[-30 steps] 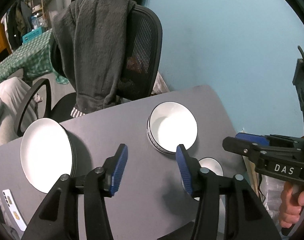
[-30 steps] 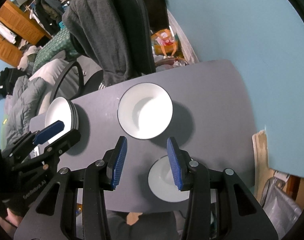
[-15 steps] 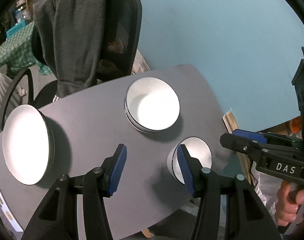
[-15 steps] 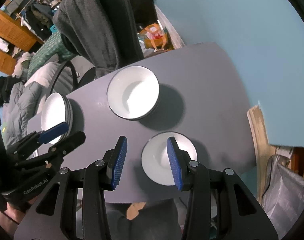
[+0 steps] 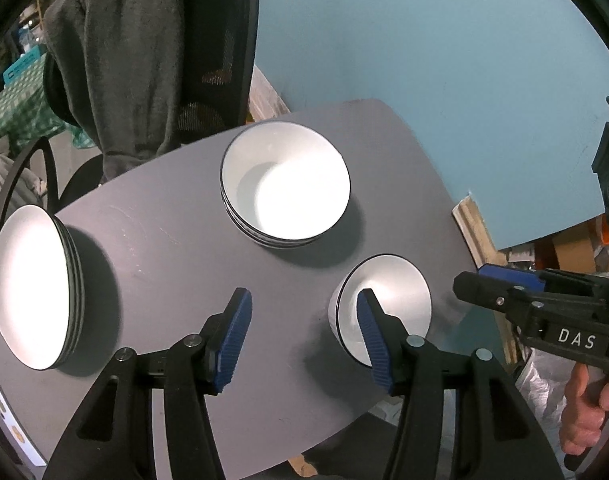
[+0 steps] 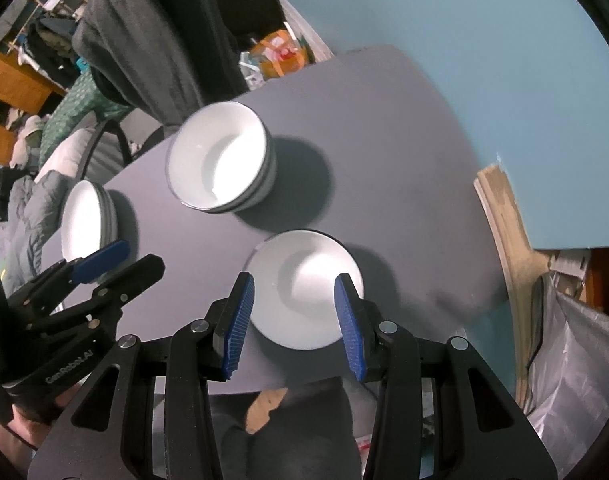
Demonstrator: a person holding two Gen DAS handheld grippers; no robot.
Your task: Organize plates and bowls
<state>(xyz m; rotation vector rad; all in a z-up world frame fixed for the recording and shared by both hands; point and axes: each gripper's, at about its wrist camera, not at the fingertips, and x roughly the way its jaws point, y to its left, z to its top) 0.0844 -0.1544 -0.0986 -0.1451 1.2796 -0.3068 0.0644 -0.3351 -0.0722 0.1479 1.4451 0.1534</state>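
Both grippers have dropped toward the small bowl (image 6: 304, 288), jaws apart, left's opening.

Left gripper (image 5: 300, 336): I've got it pitched steeply downward, jaws opening — nothing between the blue pads (image 5: 234, 340).
Right gripper (image 6: 294, 322): also aimed steeply down, jaws parted at a moderate gap, clamping nothing.
Right hand (image 5: 584, 412): I see its fingers curled round the handle at the lower right of my left view.
Left hand (image 6: 28, 416): low in the corner of my right view — mostly hidden behind its own gripper body.
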